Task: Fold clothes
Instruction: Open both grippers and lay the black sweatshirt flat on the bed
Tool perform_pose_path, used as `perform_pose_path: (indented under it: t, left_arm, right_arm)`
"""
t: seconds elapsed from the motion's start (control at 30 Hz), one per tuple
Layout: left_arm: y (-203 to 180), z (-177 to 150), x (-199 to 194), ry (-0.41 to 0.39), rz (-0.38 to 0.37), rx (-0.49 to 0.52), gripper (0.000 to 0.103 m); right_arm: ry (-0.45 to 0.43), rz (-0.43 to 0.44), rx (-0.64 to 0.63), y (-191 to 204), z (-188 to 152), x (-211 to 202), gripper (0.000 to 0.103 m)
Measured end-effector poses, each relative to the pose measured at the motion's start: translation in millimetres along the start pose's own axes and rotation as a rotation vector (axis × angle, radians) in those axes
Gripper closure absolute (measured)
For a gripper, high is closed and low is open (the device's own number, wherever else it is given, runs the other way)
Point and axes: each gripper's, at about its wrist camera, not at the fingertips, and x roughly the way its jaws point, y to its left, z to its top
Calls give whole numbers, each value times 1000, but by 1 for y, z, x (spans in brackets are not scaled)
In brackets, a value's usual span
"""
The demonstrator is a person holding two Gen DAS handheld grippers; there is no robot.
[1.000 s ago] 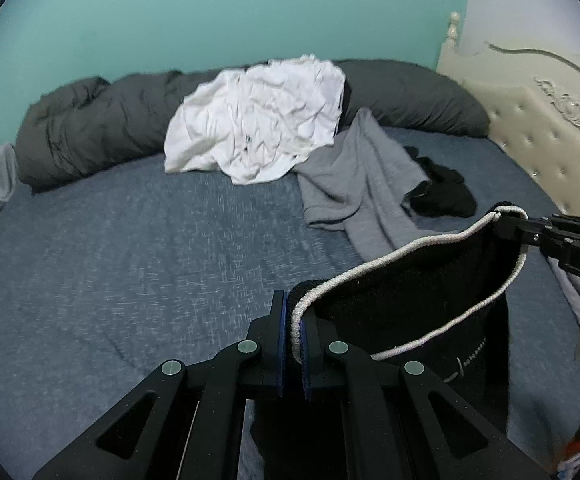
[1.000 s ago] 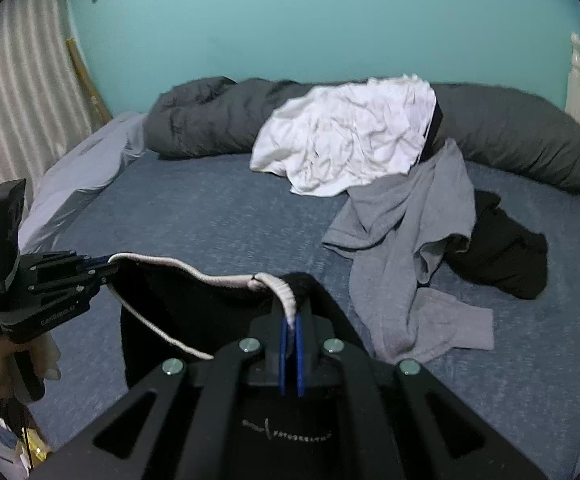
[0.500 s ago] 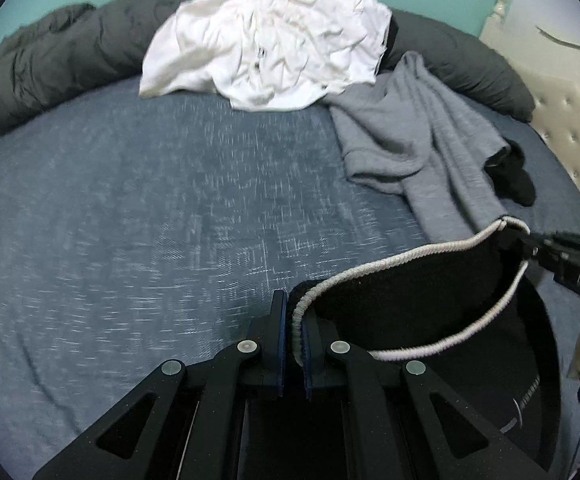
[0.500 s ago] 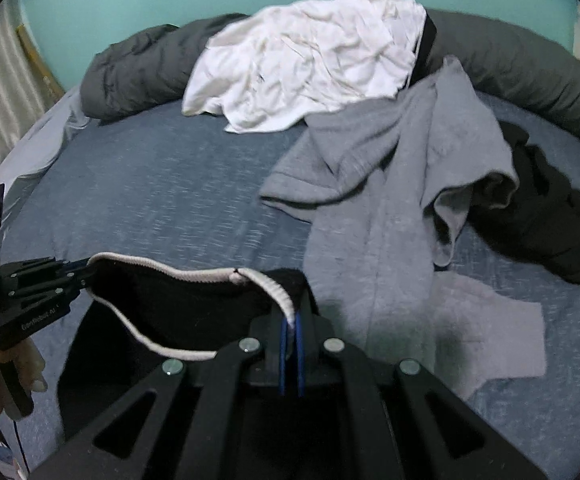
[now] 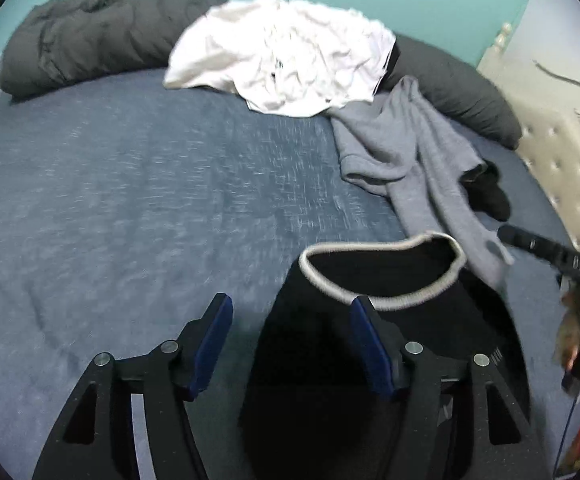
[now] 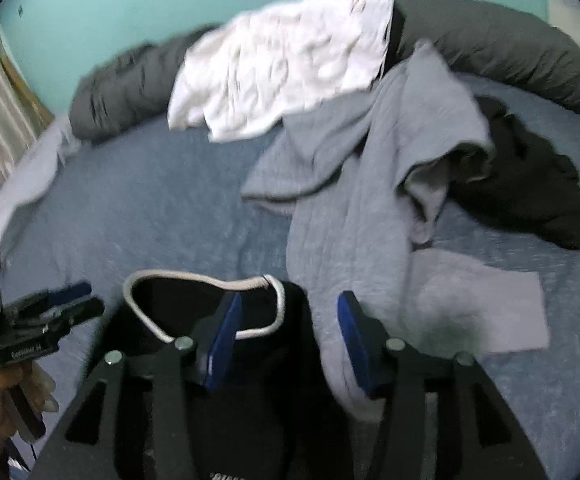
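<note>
A black garment with a white-trimmed waistband (image 5: 386, 276) lies on the blue bed sheet (image 5: 130, 208), its band open toward the far side; it also shows in the right wrist view (image 6: 194, 304). My left gripper (image 5: 292, 344) is open and empty, its right finger over the garment's left part. My right gripper (image 6: 288, 338) is open and empty, its left finger over the garment's right edge. Each gripper shows at the side of the other's view: the right gripper (image 5: 546, 252) and the left gripper (image 6: 66, 304).
A grey garment (image 6: 370, 184) lies spread just right of the black one. A white garment (image 5: 290, 68) rests on a dark grey rolled duvet (image 5: 74, 40) at the back. Another black item (image 6: 530, 188) lies at the right. A cream padded headboard (image 5: 562, 136) stands at the right.
Both grippers have opened and let go of the waistband. The black garment has dropped onto the bed and lies there. Both grippers have pulled slightly back.
</note>
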Motion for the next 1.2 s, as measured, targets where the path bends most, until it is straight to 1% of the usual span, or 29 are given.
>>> perform_pose_path:
  t: [0.1,0.23,0.37,0.43,0.57,0.67,0.8,0.83,0.87,0.9,0.93,0.97,1.0,1.07,1.1,1.17,1.2]
  left_arm:
    - [8,-36,-31,3,-11,2,37]
    - [17,-87,-55,49,-26,-12,37]
    - [15,-129,-76,69,-51,-18,37]
    - [11,-145,-82,83,-67,-20,37]
    - [15,-171,-83,122,-66,-41,37]
    - [19,-189,-83,153,-59,-58,37]
    - [22,-209,-78,187,-43,-67,38]
    - [21,-214,-76,194,-37,-57,45]
    - [19,-219,-72,205,-35,-42,49]
    - [18,-222,-68,216,-38,-43,49]
    - [19,-225,-65,224,-46,-57,53]
    - [20,-228,-62,232,-54,-72,61]
    - [21,-231,-59,238,-62,-85,65]
    - [22,-235,-57,248,-87,-107,82]
    - [22,-237,-56,253,-100,-114,87]
    - [20,-238,-58,257,-109,-104,100]
    - [19,-238,-60,256,-113,-96,100]
  right_arm:
    - [-20,36,20,0,-15,-36,52]
    - [10,20,47,-13,-59,-66,52]
    - [46,30,121,-29,-101,-87,52]
    - [55,20,135,-32,-121,-99,52]
    - [87,4,85,-26,-153,-121,52]
    - [103,17,81,-26,-171,-135,52]
    - [92,33,88,-25,-190,-152,52]
    - [90,34,99,-26,-194,-155,52]
    - [88,35,109,-27,-199,-158,52]
    - [85,36,119,-28,-203,-161,52]
    - [90,38,133,-29,-208,-163,52]
    - [97,37,137,-28,-211,-164,52]
    - [99,38,133,-27,-214,-166,52]
    - [100,39,122,-25,-218,-169,52]
    - [102,38,119,-25,-220,-170,52]
    - [108,31,123,-25,-222,-170,52]
    - [108,29,130,-27,-222,-170,52]
